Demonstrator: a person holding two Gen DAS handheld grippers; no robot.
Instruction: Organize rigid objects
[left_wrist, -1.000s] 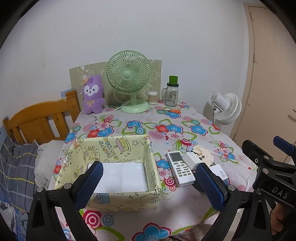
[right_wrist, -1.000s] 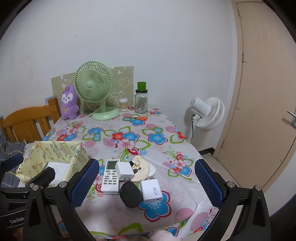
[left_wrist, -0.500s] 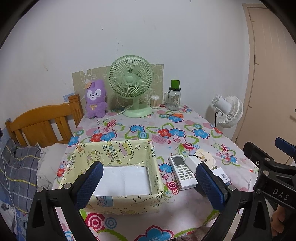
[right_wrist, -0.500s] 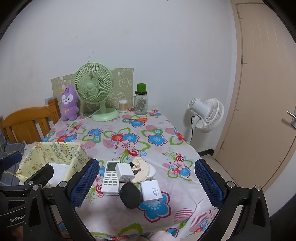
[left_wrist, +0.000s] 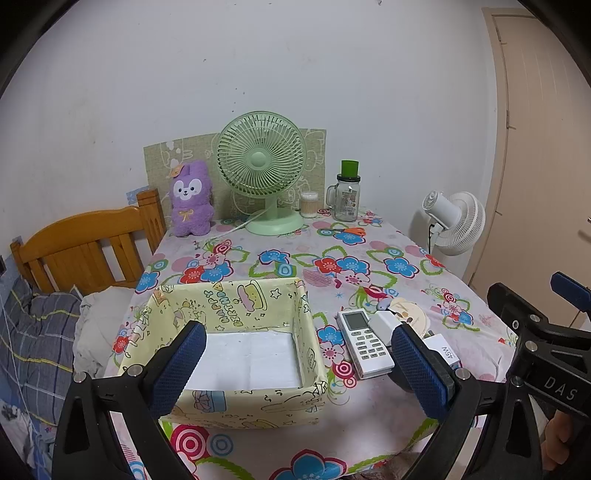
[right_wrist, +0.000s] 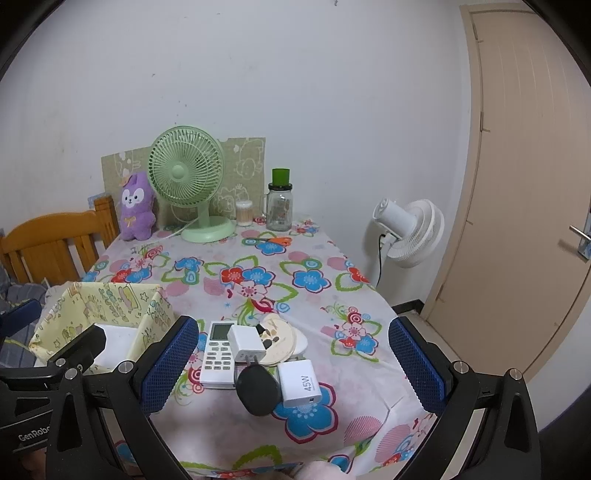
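Floral cloth covers the table (left_wrist: 258, 439), with a green fan (left_wrist: 260, 162), a purple plush (left_wrist: 191, 199) and a jar (left_wrist: 347, 194) ranged along the white wall at 12 o'clock. Against the frames a second ago, the left view has pulled back and risen a little: the box (left_wrist: 236, 404) and the fan sit lower and smaller-looking in the picture, and more wall shows above. The right view has hardly changed; the clutter keeps its place between the fingers.

From the left gripper (left_wrist: 297, 369), the box lies dead ahead at 12 o'clock, its white floor bare, and the remote (left_wrist: 364, 343) lies at about 1 o'clock, just beside the box's right wall. A white plug (left_wrist: 384, 325) leans on the remote's right edge, and the 45W charger (left_wrist: 443, 350) peeks out behind the right finger. From the right gripper (right_wrist: 293, 363), the remote (right_wrist: 218, 350), white plug (right_wrist: 245, 345), round disc (right_wrist: 279, 341), black adapter (right_wrist: 257, 391) and charger (right_wrist: 300, 378) huddle together at 12 o'clock, touching or overlapping; the box (right_wrist: 103, 299) is at 10 o'clock.

Both tongs are spread wide, blue pads well apart, holding nothing and touching nothing.
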